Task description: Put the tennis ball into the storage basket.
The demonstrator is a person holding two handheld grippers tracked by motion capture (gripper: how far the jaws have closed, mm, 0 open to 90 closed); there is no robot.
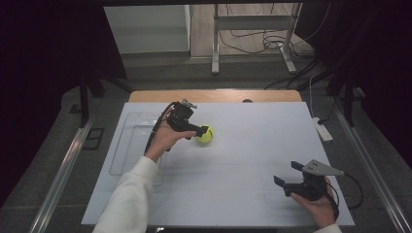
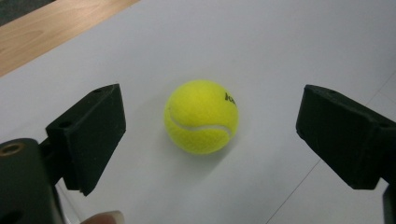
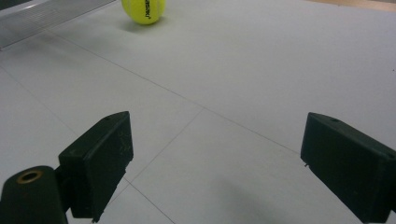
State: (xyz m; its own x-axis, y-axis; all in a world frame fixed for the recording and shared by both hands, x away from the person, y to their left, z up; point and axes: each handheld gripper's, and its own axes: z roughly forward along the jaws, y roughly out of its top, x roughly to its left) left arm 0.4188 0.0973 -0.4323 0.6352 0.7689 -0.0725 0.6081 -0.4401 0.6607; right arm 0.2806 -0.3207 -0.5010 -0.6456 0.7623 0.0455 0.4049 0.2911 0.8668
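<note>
Yellow tennis ball on white table sheet, left-centre, just right of clear plastic tray at sheet's left edge. Ball resting on sheet, not lifted.

Left gripper hovering right at ball, pointed twd it from the left, in a hand w/ white sleeve. In left gripper view: same gripper w/ jaws spread wide, ball centred in the gap, clear space on both sides, pads not touching it. Holding nothing. White seam + bit of black print visible on ball. Wooden table edge top left of that view.

Right gripper well apart from ball, near front right corner of sheet, in the other hand, grey three-cornered plate on top. In right gripper view: right gripper w/ jaws wide apart, nothing btwn them but bare sheet. Ball far off at top left of that view, tray rim beside it.

Beyond table: grey floor, metal stand legs, loose cables.
</note>
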